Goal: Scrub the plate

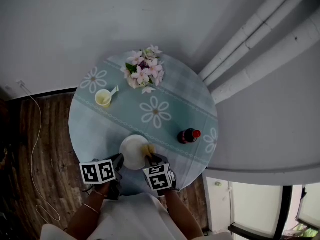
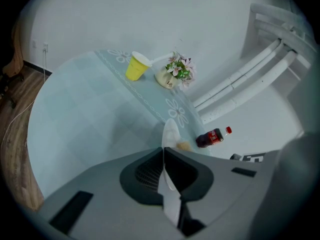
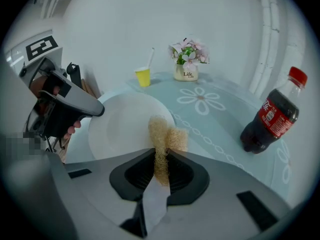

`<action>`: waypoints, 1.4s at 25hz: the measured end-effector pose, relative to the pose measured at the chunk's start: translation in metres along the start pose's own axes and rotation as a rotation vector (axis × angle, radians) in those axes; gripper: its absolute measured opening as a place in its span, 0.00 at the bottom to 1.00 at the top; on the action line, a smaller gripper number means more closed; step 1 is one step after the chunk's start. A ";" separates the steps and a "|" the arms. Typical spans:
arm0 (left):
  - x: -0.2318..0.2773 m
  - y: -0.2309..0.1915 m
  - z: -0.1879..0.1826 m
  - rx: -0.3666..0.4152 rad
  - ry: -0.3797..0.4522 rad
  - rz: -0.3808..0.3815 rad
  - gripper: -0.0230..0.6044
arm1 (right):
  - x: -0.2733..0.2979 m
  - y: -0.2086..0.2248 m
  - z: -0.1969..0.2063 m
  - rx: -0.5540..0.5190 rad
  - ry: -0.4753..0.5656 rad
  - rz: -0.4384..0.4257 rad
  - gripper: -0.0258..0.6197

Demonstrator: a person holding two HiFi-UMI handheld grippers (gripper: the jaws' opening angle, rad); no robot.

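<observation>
A white plate [image 1: 133,151] is near the front edge of the round table. My left gripper [image 1: 118,160] is shut on its left rim. In the left gripper view the plate [image 2: 170,132] is seen edge-on, running out from between the shut jaws [image 2: 164,153]. My right gripper [image 1: 152,157] is shut on a tan fibrous scrubber [image 1: 149,149]. In the right gripper view the scrubber [image 3: 165,136] sticks out of the jaws [image 3: 162,156] over the plate's [image 3: 125,126] right rim. There the left gripper [image 3: 94,109] holds the plate's far-left edge.
On the blue flowered tablecloth [image 1: 165,96] stand a yellow cup with a spoon [image 1: 103,98], a pot of pink flowers [image 1: 143,70] and a cola bottle [image 1: 188,135]. White pipes [image 1: 250,39] run along the wall at the right. A cable [image 1: 35,149] lies on the wood floor.
</observation>
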State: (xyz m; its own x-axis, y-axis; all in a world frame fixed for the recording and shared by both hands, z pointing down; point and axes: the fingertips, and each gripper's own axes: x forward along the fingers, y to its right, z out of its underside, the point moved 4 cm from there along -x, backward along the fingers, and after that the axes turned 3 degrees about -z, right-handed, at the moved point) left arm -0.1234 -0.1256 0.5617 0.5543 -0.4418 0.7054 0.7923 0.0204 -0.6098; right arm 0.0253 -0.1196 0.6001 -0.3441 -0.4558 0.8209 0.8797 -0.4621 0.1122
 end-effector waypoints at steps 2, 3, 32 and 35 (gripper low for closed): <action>0.000 0.000 0.000 0.023 -0.003 -0.024 0.07 | 0.001 0.000 -0.003 -0.010 -0.007 0.004 0.14; 0.000 0.000 -0.001 0.034 -0.002 -0.029 0.07 | 0.002 0.000 -0.005 -0.016 -0.009 0.005 0.14; -0.004 0.016 -0.011 0.173 0.041 0.060 0.07 | 0.006 -0.035 -0.075 -0.174 0.119 -0.141 0.14; -0.005 0.017 -0.012 0.172 0.050 0.061 0.07 | 0.001 -0.042 -0.075 -0.199 0.122 -0.162 0.14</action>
State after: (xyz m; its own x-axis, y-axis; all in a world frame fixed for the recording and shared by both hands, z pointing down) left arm -0.1158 -0.1339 0.5435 0.5928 -0.4787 0.6476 0.7919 0.2000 -0.5770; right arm -0.0369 -0.1574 0.5548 -0.5227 -0.4460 0.7265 0.7322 -0.6714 0.1147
